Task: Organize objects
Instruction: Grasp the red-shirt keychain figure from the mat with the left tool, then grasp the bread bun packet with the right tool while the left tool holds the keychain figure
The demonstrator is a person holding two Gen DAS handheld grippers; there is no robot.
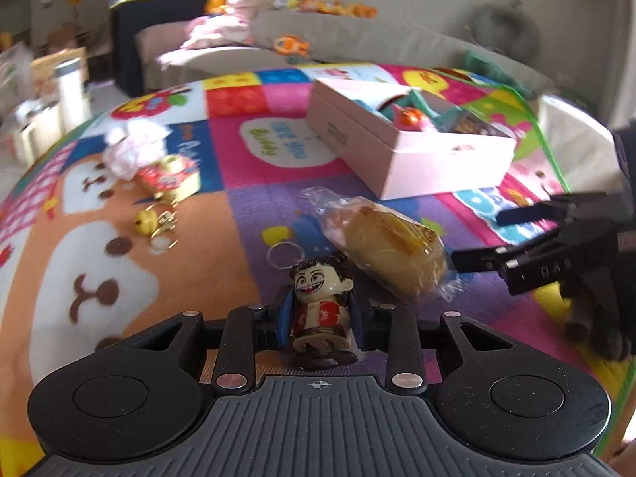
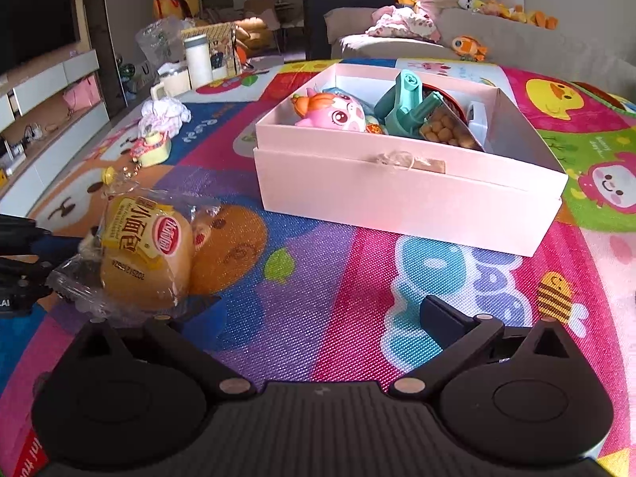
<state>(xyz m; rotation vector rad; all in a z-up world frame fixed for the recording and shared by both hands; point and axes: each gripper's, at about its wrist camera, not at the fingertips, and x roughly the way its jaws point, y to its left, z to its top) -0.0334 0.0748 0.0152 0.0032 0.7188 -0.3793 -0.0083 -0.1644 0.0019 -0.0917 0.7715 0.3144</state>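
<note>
A small toy figure on a key ring (image 1: 322, 310) stands upright between the blue pads of my left gripper (image 1: 322, 320), which press on its sides just above the colourful play mat (image 1: 222, 238). A wrapped bread roll (image 1: 393, 254) (image 2: 147, 254) lies beside it. My right gripper (image 2: 302, 318) (image 1: 501, 234) is wide open over bare mat; the bread rests by its left finger, not between the fingers. Beyond stands the pink open box (image 2: 397, 198) (image 1: 397, 167) holding a pink plush, a teal toy and a snack pack. My left gripper (image 2: 16, 262) shows at the left edge.
A tape roll (image 1: 171, 175) (image 2: 153, 149), a crumpled cloth (image 1: 131, 147) and a yellow bell charm (image 1: 153, 222) lie on the mat's left side. A white bottle (image 2: 197, 59) and cups stand off the mat. A sofa (image 2: 397, 43) with soft toys is behind.
</note>
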